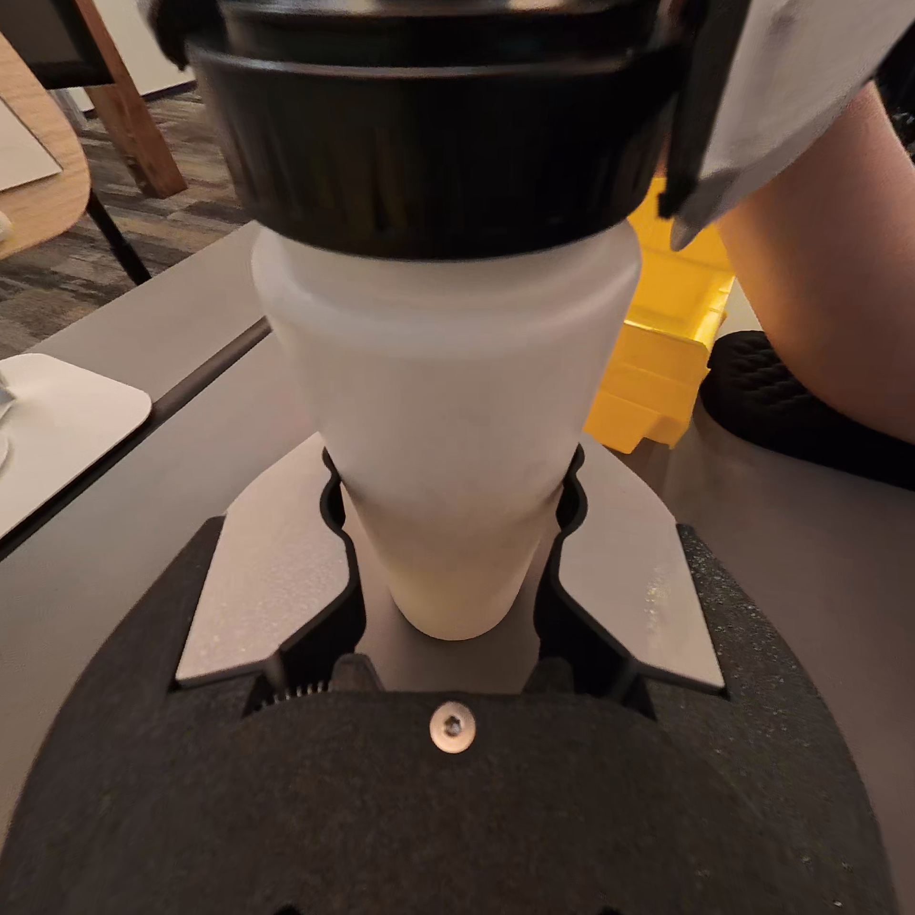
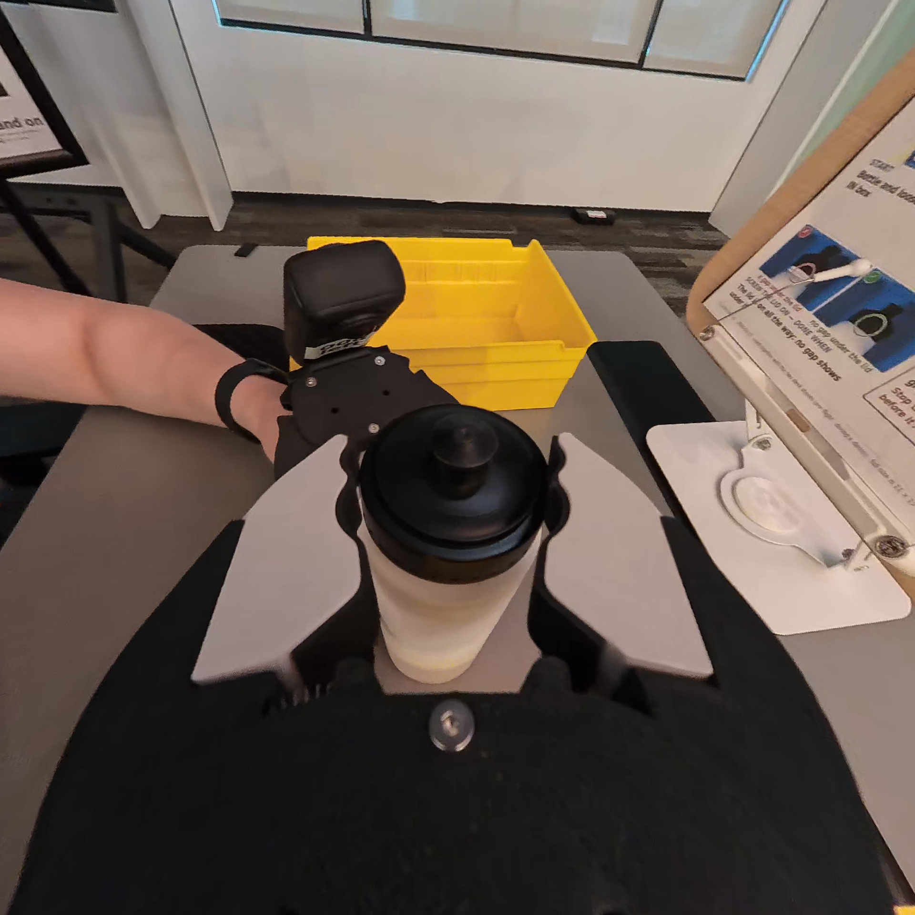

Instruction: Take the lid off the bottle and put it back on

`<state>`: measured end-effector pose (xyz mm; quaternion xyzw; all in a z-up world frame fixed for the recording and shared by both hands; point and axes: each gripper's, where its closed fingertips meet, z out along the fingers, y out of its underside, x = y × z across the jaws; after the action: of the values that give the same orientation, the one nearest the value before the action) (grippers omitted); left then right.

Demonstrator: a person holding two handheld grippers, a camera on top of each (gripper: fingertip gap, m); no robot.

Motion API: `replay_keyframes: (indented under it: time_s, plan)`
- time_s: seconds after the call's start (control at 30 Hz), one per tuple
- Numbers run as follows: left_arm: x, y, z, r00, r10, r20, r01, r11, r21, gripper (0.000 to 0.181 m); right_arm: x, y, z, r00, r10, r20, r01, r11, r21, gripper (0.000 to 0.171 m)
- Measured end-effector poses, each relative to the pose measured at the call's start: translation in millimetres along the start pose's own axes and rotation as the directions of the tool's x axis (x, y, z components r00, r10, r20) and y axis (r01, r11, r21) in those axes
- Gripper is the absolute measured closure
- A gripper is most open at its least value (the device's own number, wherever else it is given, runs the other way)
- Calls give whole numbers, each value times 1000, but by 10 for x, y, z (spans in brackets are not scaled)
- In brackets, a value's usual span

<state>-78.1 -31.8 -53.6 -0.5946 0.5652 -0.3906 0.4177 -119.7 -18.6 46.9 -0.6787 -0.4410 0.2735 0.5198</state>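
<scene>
Bottle point(image 1: 445, 421) stood pinched between the left fingers point(image 1: 341, 500) while the right fingers point(image 2: 554, 490) clasped its lid point(image 2: 453, 495) (black, seated), so twisting probably wanted a steady lower hold.

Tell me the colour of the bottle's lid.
Black lid on a white bottle; the right wrist view shows it best.

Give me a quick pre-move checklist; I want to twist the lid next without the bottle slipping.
1. Left gripper fingers clamp the white bottle body: ok.
2. Right gripper fingers flank the black lid: ok; firm contact: cannot tell.
3. Bottle upright on the grey table: ok.
4. Lid seated, no gap: ok.
5. Yellow bin apart from bottle: ok.
</scene>
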Motion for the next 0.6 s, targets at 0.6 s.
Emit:
replay_keyframes:
  time_s: [0.6]
  plan:
    - [-313,34,-85,979,-52,198,56,998,-13,96,268,-23,224,922,45,-385,-82,994,-78,97]
